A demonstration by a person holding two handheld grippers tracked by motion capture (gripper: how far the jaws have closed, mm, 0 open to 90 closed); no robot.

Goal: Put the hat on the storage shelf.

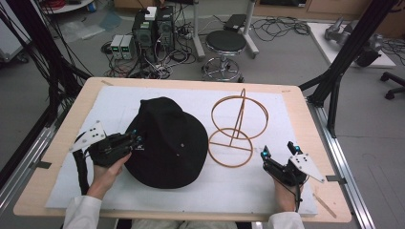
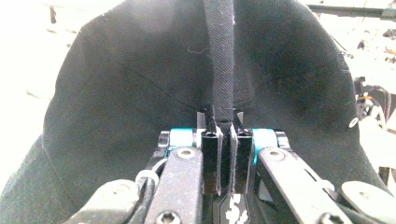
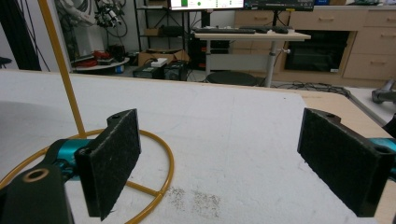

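I have the left gripper (image 1: 136, 140) clamped on the brim of the black hat (image 1: 167, 143), which lies on the white mat (image 1: 267, 102) left of centre; in its own view the jaws pinch a fold of black fabric (image 2: 219, 60). My right gripper (image 1: 279, 151) rests near the mat's right front, jaws spread wide and holding nothing, just beside the gold wire stand (image 1: 237, 129)

Grey floor (image 1: 286, 52), round stool (image 1: 225, 43), wooden cabinets (image 3: 327, 39).
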